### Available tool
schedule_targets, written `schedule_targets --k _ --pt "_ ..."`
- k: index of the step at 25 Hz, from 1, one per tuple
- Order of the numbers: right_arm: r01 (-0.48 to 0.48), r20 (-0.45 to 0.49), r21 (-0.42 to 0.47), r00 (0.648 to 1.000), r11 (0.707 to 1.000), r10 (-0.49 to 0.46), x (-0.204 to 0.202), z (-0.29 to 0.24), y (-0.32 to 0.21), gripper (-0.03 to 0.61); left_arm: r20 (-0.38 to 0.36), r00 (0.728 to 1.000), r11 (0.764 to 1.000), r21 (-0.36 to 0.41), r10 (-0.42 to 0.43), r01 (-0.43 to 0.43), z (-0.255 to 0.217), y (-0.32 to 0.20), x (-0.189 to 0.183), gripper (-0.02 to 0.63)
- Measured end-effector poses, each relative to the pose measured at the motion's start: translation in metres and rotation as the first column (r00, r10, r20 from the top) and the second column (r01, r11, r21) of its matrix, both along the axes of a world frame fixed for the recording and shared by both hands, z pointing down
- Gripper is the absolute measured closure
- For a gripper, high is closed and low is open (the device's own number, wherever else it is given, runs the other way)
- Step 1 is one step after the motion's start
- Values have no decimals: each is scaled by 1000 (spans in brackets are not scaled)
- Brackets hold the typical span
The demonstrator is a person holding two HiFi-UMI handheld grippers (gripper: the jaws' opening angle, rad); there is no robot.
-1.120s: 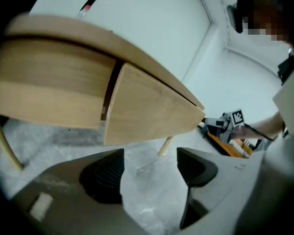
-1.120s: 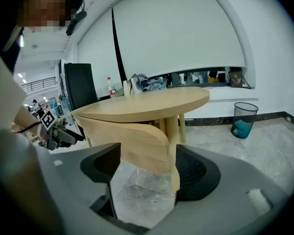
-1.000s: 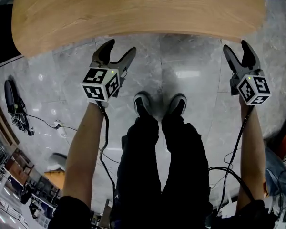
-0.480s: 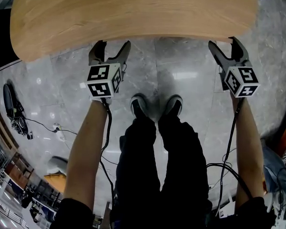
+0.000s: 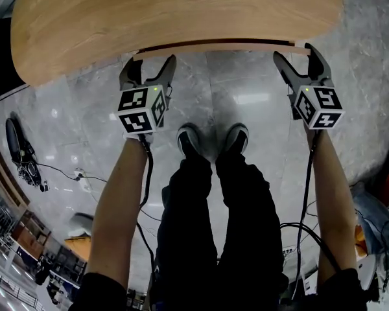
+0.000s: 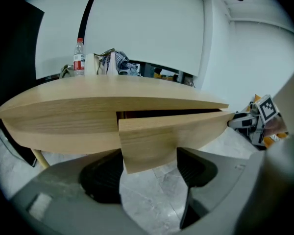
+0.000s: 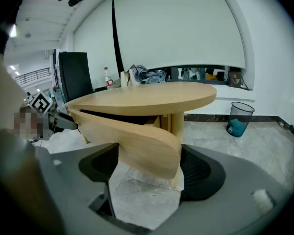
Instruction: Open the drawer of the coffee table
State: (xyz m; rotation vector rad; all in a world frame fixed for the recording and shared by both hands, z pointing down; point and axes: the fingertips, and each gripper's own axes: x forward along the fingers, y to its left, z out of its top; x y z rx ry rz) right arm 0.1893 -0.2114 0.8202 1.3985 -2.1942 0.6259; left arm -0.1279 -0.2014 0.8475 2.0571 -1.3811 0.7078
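Drawer front (image 6: 157,133) — unpinched between spread jaws of left gripper (image 5: 152,62) and opening jaws of right gripper (image 5: 295,52); uneven tug may jam it.

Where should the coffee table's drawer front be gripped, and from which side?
Take the drawer front by its lower edge near an end, coming from the front and below: it is a plain curved panel with no handle showing, hanging below the tabletop.
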Motion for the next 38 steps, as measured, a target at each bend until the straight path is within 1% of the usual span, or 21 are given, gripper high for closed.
schedule_targets --k 5,11,16,20,24,28,34,38 --pt "6 -12 -20 1000 1000 -6 1 1 23 192 -6 1000 999 -42 -3 3 0 26 1 265" --pt "7 -28 -61 1000 998 -9 4 -1 55 189 -9 999 994 -106 -39 38 -3 60 4 265" --pt "19 -45 -117 999 993 -25 5 0 90 189 1 1000 988 -153 -28 27 -3 96 5 265" --pt "9 -50 -142 999 990 -16 3 2 107 184 6 999 982 -184 -36 36 -2 110 3 265" --pt "-3 -47 -160 999 987 -5 0 5 121 181 11 1000 977 -211 -24 25 1 121 0 265" --pt "-12 -43 -167 999 986 5 -1 7 126 173 8 1000 975 -220 -22 23 3 124 1 265" --pt "-15 -53 -171 999 985 6 -2 7 126 170 16 999 977 -212 -31 34 3 124 0 265" --pt "-25 -39 -176 999 984 19 -2 8 127 172 21 999 975 -216 -41 45 3 125 0 265"
